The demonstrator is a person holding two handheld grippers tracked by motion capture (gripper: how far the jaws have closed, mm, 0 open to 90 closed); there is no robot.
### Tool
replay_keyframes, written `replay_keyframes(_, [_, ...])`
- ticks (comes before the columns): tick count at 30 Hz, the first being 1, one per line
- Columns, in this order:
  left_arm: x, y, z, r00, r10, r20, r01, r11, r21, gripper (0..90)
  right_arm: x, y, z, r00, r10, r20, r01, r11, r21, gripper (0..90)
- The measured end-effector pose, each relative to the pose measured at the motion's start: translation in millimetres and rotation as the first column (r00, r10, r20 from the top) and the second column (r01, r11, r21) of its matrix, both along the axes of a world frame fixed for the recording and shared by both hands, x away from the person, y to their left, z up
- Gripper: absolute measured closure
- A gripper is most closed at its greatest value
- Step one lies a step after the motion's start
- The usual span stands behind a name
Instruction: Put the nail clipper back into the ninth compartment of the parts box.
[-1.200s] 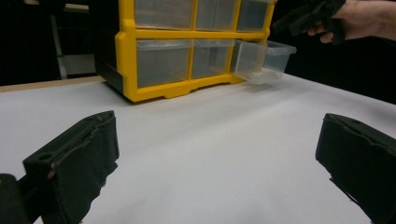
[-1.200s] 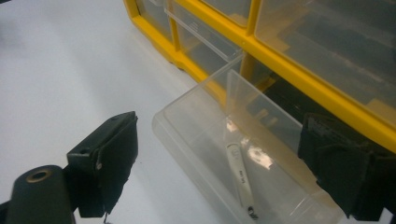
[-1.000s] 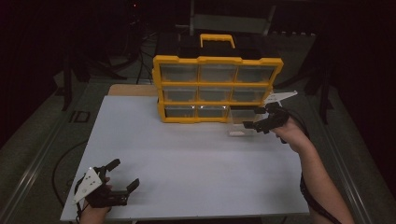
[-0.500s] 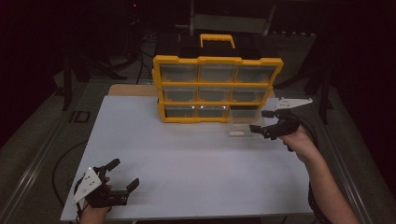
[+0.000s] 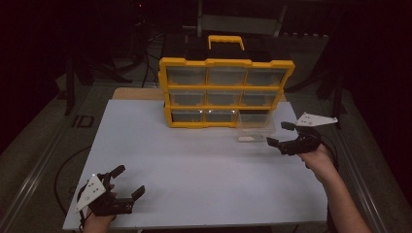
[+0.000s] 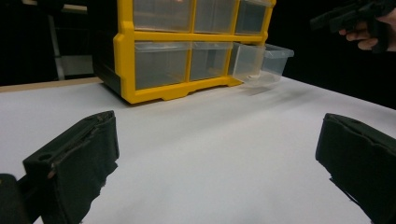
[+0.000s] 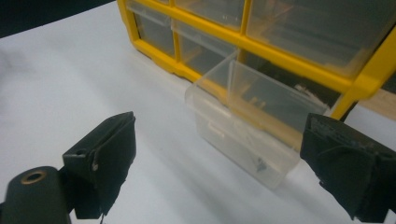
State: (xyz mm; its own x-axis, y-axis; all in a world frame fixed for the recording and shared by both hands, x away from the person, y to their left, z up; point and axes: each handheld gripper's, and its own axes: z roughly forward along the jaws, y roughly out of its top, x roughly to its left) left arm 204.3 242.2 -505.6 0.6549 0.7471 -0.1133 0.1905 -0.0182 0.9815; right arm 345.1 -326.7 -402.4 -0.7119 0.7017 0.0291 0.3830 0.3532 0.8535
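Drawer cabinet (image 5: 226,92), yellow-framed with three rows of clear drawers and a black top with a yellow handle, stands at the far edge of the white desk (image 5: 194,165), its front turned toward the person so every drawer can be reached from the near side. That placement leaves the broad bare surface in front of it free for working.

From the bottom row, the right-hand clear drawer (image 5: 253,127) is pulled well out and rests partly on the desk, its back end at or just inside its slot. In the right gripper view it (image 7: 247,126) looks nearly empty, with only some small dark bits on its floor, too small to name. Judged from this, it has been drawn out to give access to its inside.

Just to the right of that drawer, apart from it, hovers the right hand-held gripper (image 5: 282,135), jaws spread wide and gripping nothing. It points at the drawer's front, which suggests the drawer is what this hand is concerned with.

Well apart, at the near left corner of the desk, the left hand-held gripper (image 5: 130,183) sits low, jaws likewise spread and empty, aimed across the bare surface toward the cabinet. It seems parked out of the way, leaving the work to the other hand.
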Motion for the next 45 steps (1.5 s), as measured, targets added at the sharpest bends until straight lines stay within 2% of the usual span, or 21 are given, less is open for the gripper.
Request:
replay_keyframes(8, [0.1,-1.0,-0.2,1.0,0.0,-0.001,0.0,1.0,0.001,0.5,-20.5,-9.7,-17.8,0.9998,-0.016,0.012,0.016,0.999,0.039,10.8])
replay_keyframes(13, [0.3,-1.2,-0.3,1.0,0.0,-0.001,0.0,1.0,0.001,0.5,-31.8,-12.8,-31.2,0.9995,-0.025,0.018,0.024,0.999,0.042,10.8])
replay_keyframes(21, [0.4,-0.6,-0.5,1.0,0.0,-0.001,0.0,1.0,0.001,0.5,-44.6,-17.0,-53.3,0.9982,-0.049,0.034,0.047,0.997,0.061,10.8])
replay_keyframes(28, [0.4,-0.5,-0.3,1.0,0.0,-0.001,0.0,1.0,-0.001,0.5,-53.7,-19.5,-66.4,0.9955,-0.076,0.057,0.072,0.994,0.077,10.8])
replay_keyframes(32, [0.5,-0.2,-0.5,1.0,-0.001,-0.002,0.001,1.0,-0.002,0.5,-56.9,-19.0,-74.3,0.9951,-0.082,0.054,0.079,0.995,0.06,10.8])
replay_keyframes(38, [0.3,0.2,-0.3,1.0,0.0,-0.002,0.0,1.0,-0.002,0.5,-65.8,-14.9,-83.7,0.9908,-0.12,0.063,0.118,0.993,0.026,10.8])
replay_keyframes(42, [0.4,0.2,-0.4,1.0,-0.001,-0.002,0.001,1.0,-0.002,0.5,-72.6,-12.1,-90.5,0.9827,-0.172,0.068,0.172,0.985,0.007,10.8])
replay_keyframes(45, [0.3,-0.1,-0.3,1.0,-0.001,-0.002,0.001,1.0,-0.003,0.5,-75.5,-10.9,-94.9,0.9737,-0.217,0.068,0.219,0.976,-0.01,10.8])
